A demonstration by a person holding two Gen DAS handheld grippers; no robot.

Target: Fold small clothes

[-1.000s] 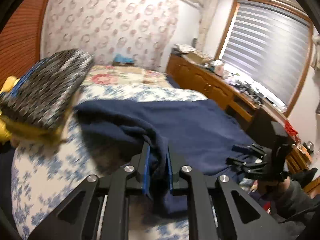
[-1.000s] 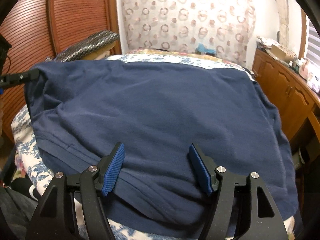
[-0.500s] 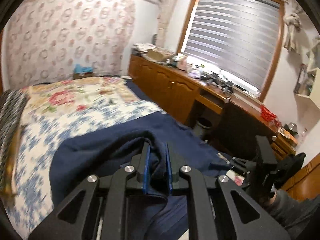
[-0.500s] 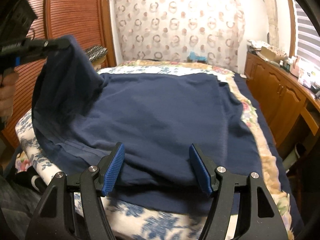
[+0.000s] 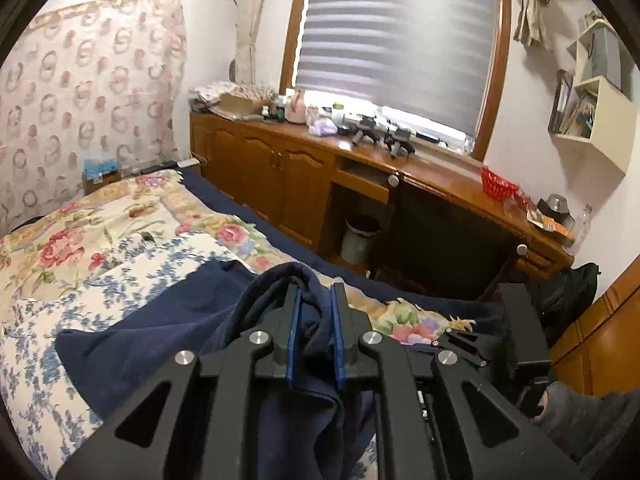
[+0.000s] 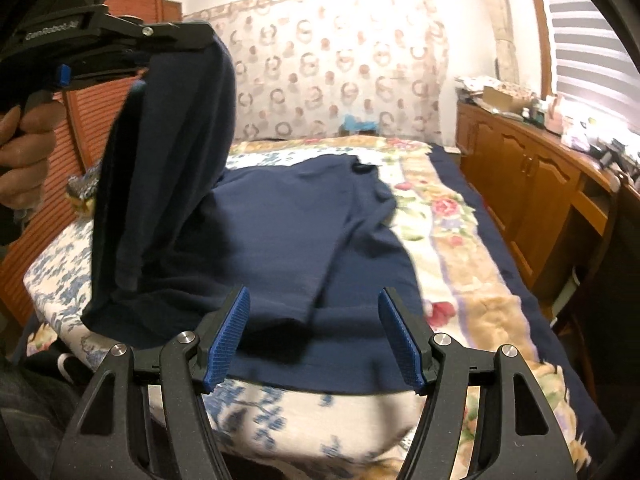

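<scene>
1. Since a second ago the left gripper (image 5: 314, 332) has carried its pinched edge of the navy shirt (image 6: 280, 248) up off the bed (image 6: 460, 264) and across towards the window side; the lifted side now hangs as a tall flap where it lay flat before.
2. The left gripper's jaws are nearly closed, clamping a bunched fold of the navy cloth between the blue pads (image 5: 295, 332) (the fabric spills down over both fingers).
3. The right gripper (image 6: 316, 340) stands wide and holds nothing, hovering over the shirt's near hem at the bed's front edge.
4. The relation that matters: the shirt's long axis runs away from the person, hem near, collar far, and the raised flap hangs to the left of the flat body, so the fold probably goes rightward across that axis.
5. The left hand is the one carrying; the right is nearer the hem and could pin it.
6. Containers: a grey waste bin (image 5: 360, 236) under the desk (contents not visible) and a red basket (image 5: 498, 186) on the desk (image 5: 440, 172), contents unclear.
</scene>
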